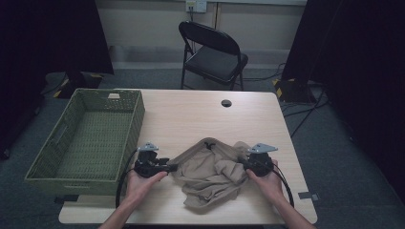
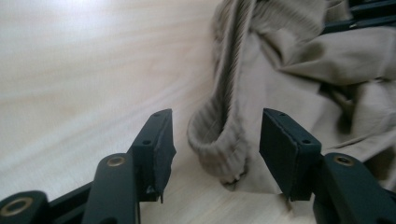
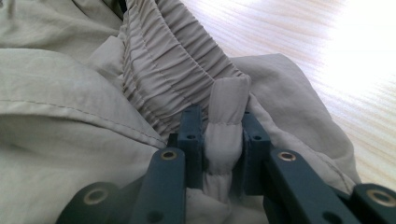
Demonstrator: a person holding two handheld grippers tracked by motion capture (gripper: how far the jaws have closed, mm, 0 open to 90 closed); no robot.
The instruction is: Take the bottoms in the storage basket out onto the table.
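A crumpled beige garment (image 1: 210, 171) with an elastic waistband lies on the wooden table (image 1: 191, 114). My left gripper (image 1: 173, 167) sits at its left edge. In the left gripper view the jaws (image 2: 215, 144) stand open around a ribbed fold of the waistband (image 2: 219, 140), and the pads do not press on it. My right gripper (image 1: 243, 164) is at the garment's right side. In the right gripper view its jaws (image 3: 223, 149) are shut on a bunched fold of the waistband (image 3: 226, 126).
A green woven basket (image 1: 86, 136) stands on the table's left part, close to my left hand. A black folding chair (image 1: 212, 52) is behind the table. A round cable hole (image 1: 226, 103) lies near the far edge.
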